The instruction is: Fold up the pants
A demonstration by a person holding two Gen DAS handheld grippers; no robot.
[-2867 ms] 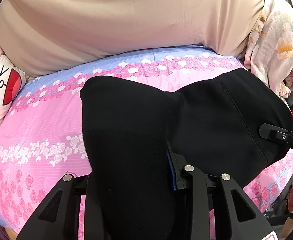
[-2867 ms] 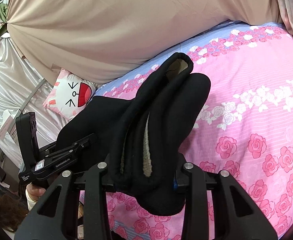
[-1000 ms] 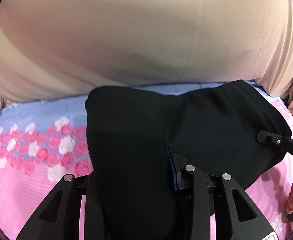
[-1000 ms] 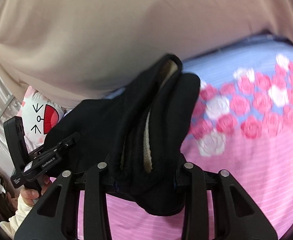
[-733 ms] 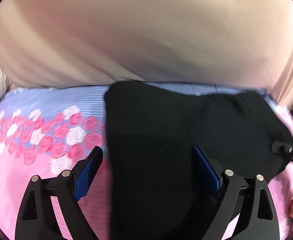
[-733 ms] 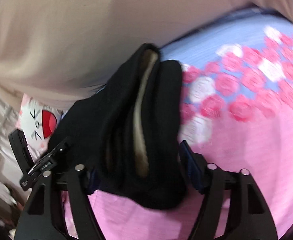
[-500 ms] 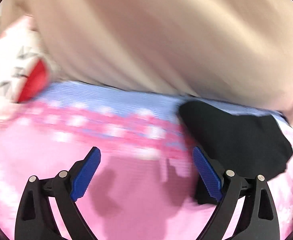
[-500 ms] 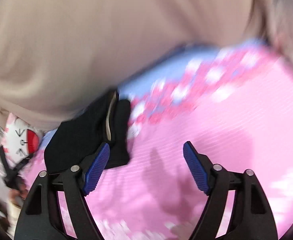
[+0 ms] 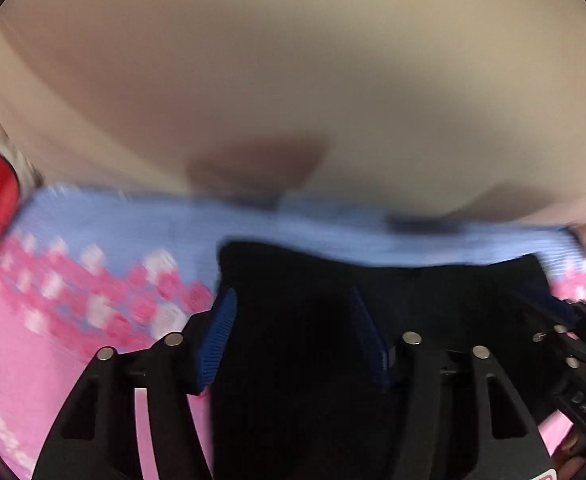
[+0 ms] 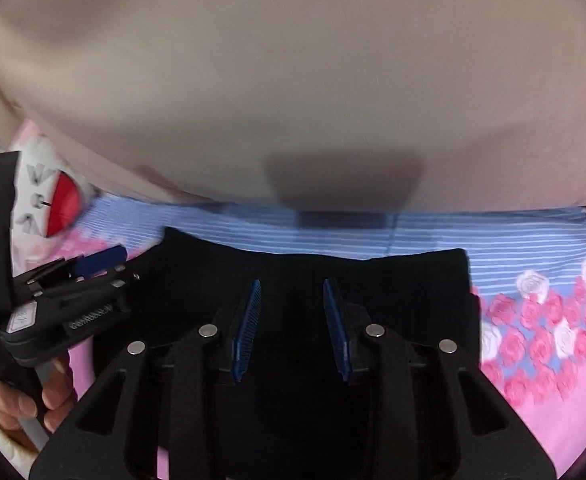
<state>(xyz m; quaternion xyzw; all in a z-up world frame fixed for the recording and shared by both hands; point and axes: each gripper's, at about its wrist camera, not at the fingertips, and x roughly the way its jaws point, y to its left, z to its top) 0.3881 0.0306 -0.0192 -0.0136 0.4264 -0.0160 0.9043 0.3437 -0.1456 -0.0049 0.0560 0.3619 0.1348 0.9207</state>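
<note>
Right wrist view: black pants point(image 10: 313, 276) lie folded on the bed point(image 10: 533, 236); both grippers' jaws, just closing, stand apart over them, gripping nothing

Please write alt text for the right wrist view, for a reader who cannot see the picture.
The right claw hovers with its blue pads apart over folded black pants lying on a pink rose-print bedsheet. At the left edge, a hand holds the left claw beside the pants. A beige fabric backdrop fills the upper half.
</note>
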